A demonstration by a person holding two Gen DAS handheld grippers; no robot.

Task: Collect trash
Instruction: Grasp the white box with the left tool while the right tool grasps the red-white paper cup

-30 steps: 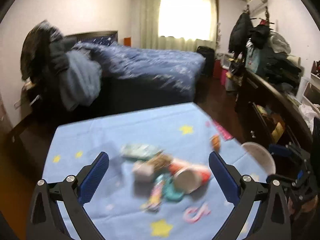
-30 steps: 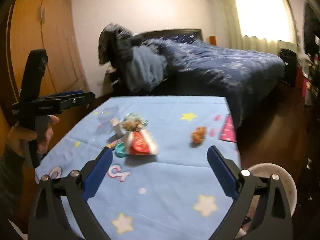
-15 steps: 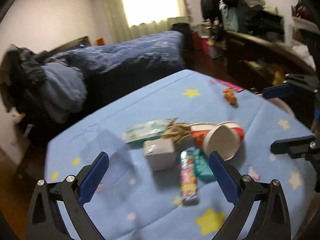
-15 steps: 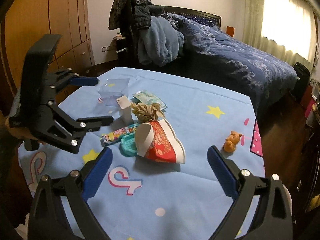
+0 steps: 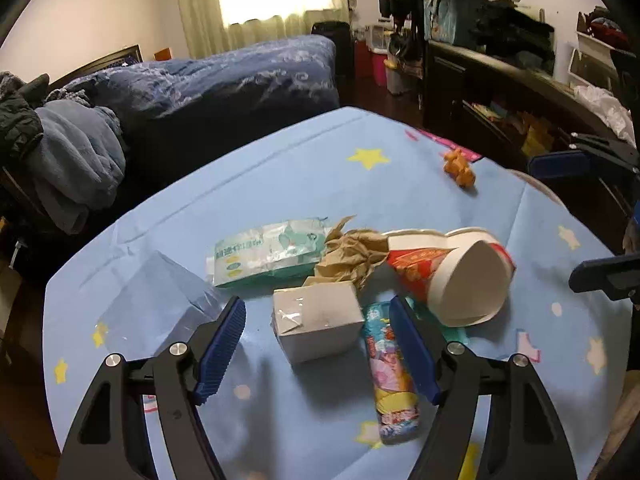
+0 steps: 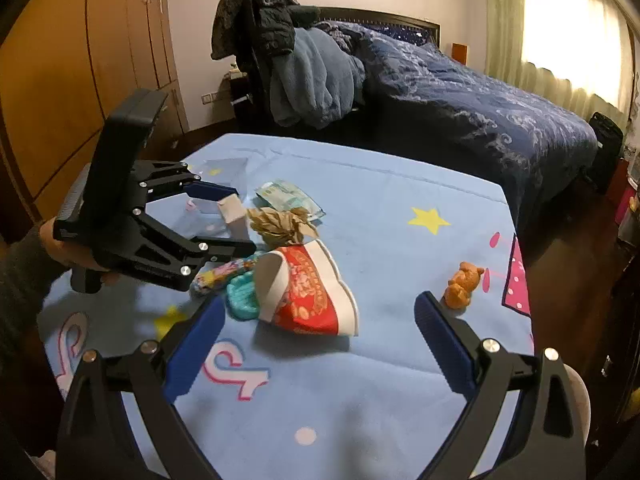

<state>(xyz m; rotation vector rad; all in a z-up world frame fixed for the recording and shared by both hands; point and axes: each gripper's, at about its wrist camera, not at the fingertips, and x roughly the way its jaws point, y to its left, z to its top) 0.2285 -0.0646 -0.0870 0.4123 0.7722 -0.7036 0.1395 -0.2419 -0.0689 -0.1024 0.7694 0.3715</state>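
Note:
A heap of trash lies on the blue star tablecloth [image 5: 304,168]: a small white box [image 5: 318,322], a crumpled brown paper [image 5: 354,254], a tissue pack [image 5: 266,252], a red-and-white paper cup [image 5: 456,274] on its side, a colourful tube [image 5: 394,376] and a teal wrapper [image 6: 242,294]. My left gripper [image 5: 318,346] is open, its jaws either side of the white box, just above the table. It also shows in the right wrist view [image 6: 224,220]. My right gripper [image 6: 316,344] is open and empty, in front of the cup [image 6: 308,292].
A clear plastic box [image 5: 158,306] stands left of the heap. A small orange toy [image 6: 464,284] lies to the right near a pink patch. A bed [image 6: 460,104] with piled clothes is behind the table; a dark dresser [image 5: 520,100] stands on the right.
My left gripper has moved in low toward the heap and narrowed, so its jaws now flank the white box. My right gripper has come slightly closer to the cup.

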